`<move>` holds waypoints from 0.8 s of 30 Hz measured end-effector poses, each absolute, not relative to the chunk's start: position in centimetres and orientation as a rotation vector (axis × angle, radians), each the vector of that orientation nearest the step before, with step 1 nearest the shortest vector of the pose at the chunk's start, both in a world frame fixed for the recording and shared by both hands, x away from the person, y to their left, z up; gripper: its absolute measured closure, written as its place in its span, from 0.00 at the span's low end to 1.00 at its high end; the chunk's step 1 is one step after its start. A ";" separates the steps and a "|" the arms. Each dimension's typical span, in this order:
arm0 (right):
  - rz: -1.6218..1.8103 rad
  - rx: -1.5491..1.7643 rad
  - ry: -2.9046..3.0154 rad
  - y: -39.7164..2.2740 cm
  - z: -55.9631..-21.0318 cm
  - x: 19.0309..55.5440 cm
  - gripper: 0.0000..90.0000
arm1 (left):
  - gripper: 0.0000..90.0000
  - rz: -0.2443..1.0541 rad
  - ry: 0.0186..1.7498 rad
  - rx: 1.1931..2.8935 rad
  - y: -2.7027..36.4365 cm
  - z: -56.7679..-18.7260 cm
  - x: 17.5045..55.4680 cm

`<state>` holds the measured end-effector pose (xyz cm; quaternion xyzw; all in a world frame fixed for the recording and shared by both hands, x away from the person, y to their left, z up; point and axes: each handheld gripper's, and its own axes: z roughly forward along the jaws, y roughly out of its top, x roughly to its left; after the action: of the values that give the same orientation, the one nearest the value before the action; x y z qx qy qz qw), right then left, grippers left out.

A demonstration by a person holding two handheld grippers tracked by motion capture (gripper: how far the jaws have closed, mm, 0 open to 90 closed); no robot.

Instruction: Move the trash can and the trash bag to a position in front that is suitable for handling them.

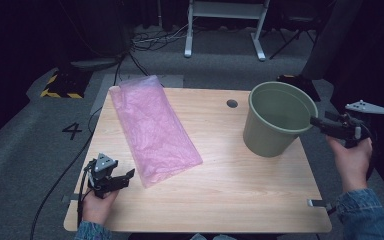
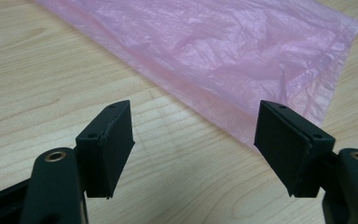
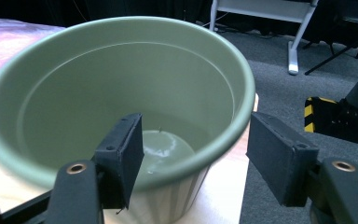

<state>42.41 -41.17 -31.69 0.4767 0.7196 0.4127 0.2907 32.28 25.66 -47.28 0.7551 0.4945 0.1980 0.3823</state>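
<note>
A pink plastic bag (image 1: pixel 152 127) lies flat along the left half of the wooden table (image 1: pixel 240 200), its far end reaching past the back edge. My left gripper (image 1: pixel 124 179) rests low at the front left, open, jaws aimed at the bag's near corner (image 2: pixel 279 93) with bare wood between them (image 2: pixel 196 144). An empty green plastic pot (image 1: pixel 280 117) stands upright at the right rear. My right gripper (image 1: pixel 314 121) is raised at the pot's right side, open, with the pot's rim (image 3: pixel 233 135) between its jaws: one jaw inside, one outside, neither pad pressing.
A round cable hole (image 1: pixel 232 103) sits in the table near the back, left of the pot. Off the table are a white desk frame (image 1: pixel 225 30), floor cables (image 1: pixel 150 40) and a yellow-and-black striped base (image 1: pixel 60 86). The table's right edge is close to the pot.
</note>
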 end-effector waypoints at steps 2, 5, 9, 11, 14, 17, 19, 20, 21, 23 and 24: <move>1.100 1.291 1.934 -41.3 -32.0 43.6 0.42 | 0.32 0.513 1.268 1.929 25.7 -47.3 32.2; 1.089 1.320 1.942 -41.6 -32.4 44.7 0.42 | 0.32 0.510 1.271 1.930 25.8 -47.4 32.1; 1.062 1.342 1.976 -41.5 -32.8 46.8 0.40 | 0.32 0.499 1.281 1.934 25.9 -47.6 32.1; 1.013 1.324 1.986 -41.1 -33.1 47.3 0.39 | 0.32 0.503 1.278 1.942 25.9 -47.6 32.1; 0.977 1.289 2.010 -40.8 -33.6 47.5 0.42 | 0.32 0.508 1.276 1.951 25.8 -47.6 32.0; 1.008 1.293 2.035 -40.5 -34.1 47.3 0.43 | 0.32 0.504 1.281 1.951 25.8 -47.6 32.1; 1.012 1.277 2.043 -40.1 -34.1 46.8 0.43 | 0.32 0.508 1.276 1.951 25.8 -47.6 32.1; 1.013 1.266 2.053 -39.8 -34.1 46.6 0.43 | 0.32 0.508 1.274 1.951 25.7 -47.6 32.1; 1.022 1.255 2.062 -39.5 -34.1 46.3 0.43 | 0.32 0.508 1.274 1.951 25.7 -47.6 32.1; 1.025 1.226 2.082 -38.8 -34.1 45.7 0.43 | 0.32 0.506 1.272 1.955 25.6 -47.5 32.1; 1.028 1.209 2.090 -38.4 -34.1 45.4 0.42 | 0.32 0.506 1.271 1.957 25.5 -47.5 32.1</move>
<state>45.42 -38.38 -34.11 0.4455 0.7700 0.3787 0.2555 32.12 25.52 -47.54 0.7621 0.4948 0.1969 0.3682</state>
